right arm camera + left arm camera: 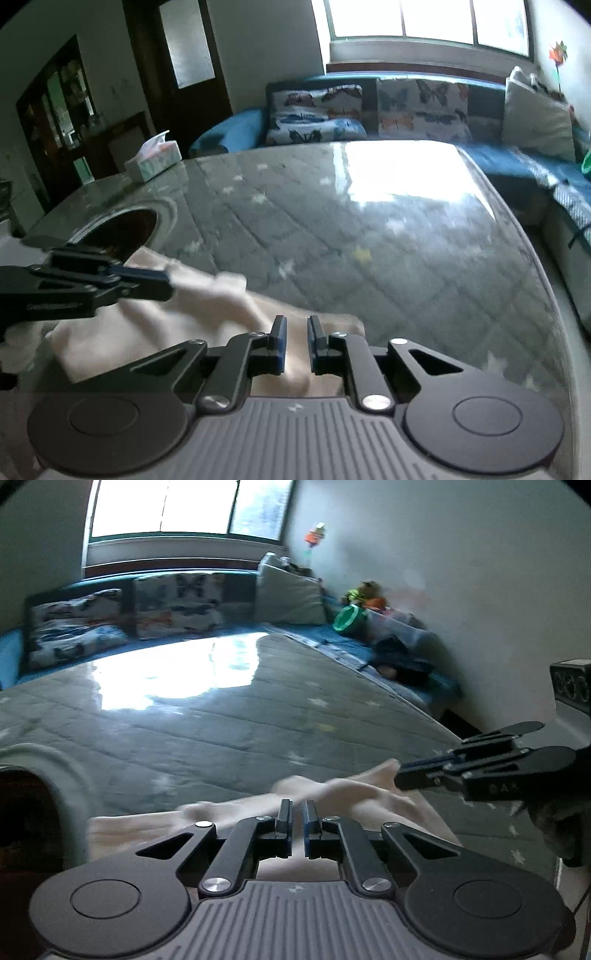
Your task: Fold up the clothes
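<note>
My left claw (pixel 297 821) and right claw (pixel 297 343) each pinch the cream garment (pixel 155 332), which stretches lengthwise between them on the counter (pixel 369 229), just ahead of both.

Grey quilted table cover (pixel 332 229) with pale stars. Tissue box (pixel 153 157) at far left corner. Blue sofa (pixel 347 638) behind: two butterfly cushions (pixel 423 107), one plain cushion (pixel 290 594), green toy (pixel 349 618). Window (pixel 428 18) above. Dark door (pixel 184 66).
</note>
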